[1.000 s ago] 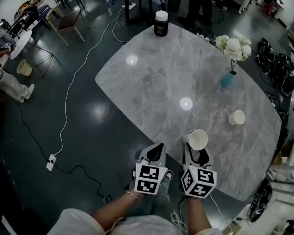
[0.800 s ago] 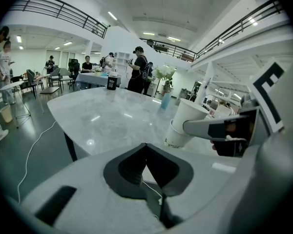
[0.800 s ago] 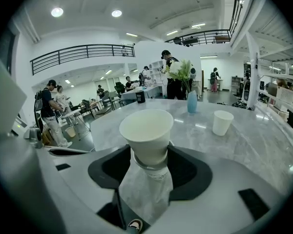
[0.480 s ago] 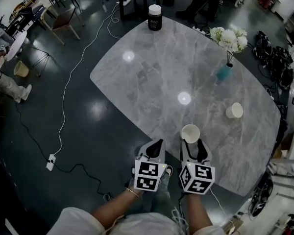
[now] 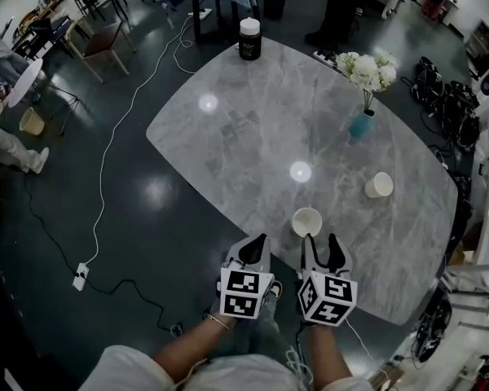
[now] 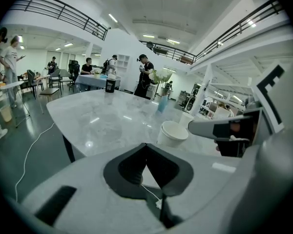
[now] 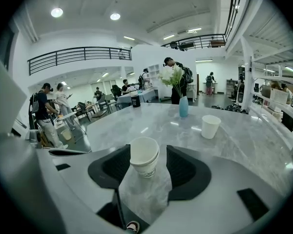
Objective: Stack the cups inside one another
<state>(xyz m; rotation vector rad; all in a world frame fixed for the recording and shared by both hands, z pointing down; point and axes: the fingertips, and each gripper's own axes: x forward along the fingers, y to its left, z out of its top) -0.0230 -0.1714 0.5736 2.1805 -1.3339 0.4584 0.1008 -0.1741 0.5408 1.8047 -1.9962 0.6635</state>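
Right gripper [image 5: 322, 244]: jaws spread, released. The near cup [image 7: 144, 156] stands upright on the table between them, with a gap at each pad. A second rim line shows below its lip; I cannot tell whether that is one cup or two nested.
Left gripper [image 5: 257, 243]: jaws clenched tip to tip, holding nothing, hanging off the table's near edge.
Near cup sits just inside the near edge of the table [image 5: 253, 137]. The far cup [image 5: 379, 185] stands upright toward the right edge, well apart from it, with bare marble between them.
Other items: blue vase [image 5: 360, 125] with white flowers [image 5: 365, 69] near the far-right edge; dark jar [image 5: 249, 39] with a white lid at the far edge. Neither lies between the cups.
Obscured: in the left gripper view the right gripper's jaw crosses the area behind the near cup. Dark bags on the floor past the right edge are indistinct.
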